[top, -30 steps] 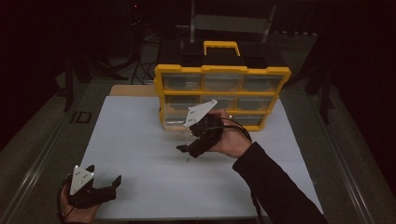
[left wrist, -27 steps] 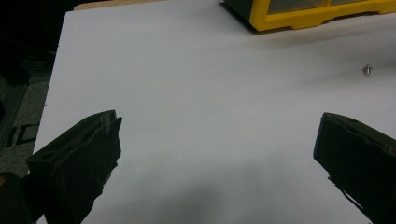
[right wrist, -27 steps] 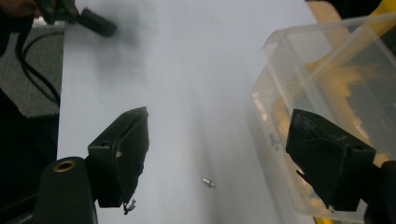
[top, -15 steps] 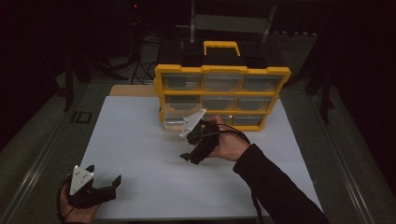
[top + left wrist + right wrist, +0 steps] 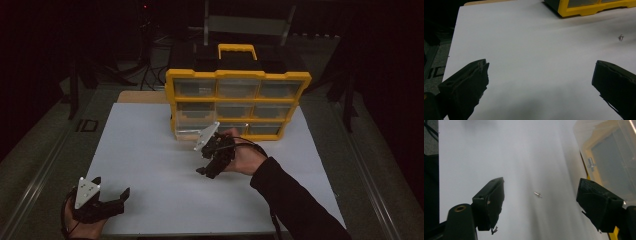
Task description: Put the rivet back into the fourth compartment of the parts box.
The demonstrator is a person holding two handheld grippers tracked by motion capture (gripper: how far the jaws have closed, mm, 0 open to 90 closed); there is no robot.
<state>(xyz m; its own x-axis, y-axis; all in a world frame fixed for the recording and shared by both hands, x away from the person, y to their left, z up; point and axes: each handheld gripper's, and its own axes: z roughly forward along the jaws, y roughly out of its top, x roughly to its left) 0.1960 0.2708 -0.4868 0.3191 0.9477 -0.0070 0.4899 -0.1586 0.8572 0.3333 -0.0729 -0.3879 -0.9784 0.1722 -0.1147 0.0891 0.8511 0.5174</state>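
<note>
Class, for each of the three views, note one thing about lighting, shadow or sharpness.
High view: the surroundings are nearly black and only the white table top and the yellow organizer are lit. Left gripper view: a soft shadow darkens the table between the open jaws of the left gripper. Right gripper view: the small screw is fairly sharp, while the clear drawer looks blurred.

Right tongs (image 5: 540, 200) jaws wide apart; small silver metal screw (image 5: 538, 194) between them on white table (image 5: 499, 152); clear plastic drawer (image 5: 609, 155) at 2 o'clock.

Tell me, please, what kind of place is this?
Probably a dim lab or workshop set up for recording: a white table, a yellow parts organizer with small drawers, a tiny screw, and metal stands behind.
</note>
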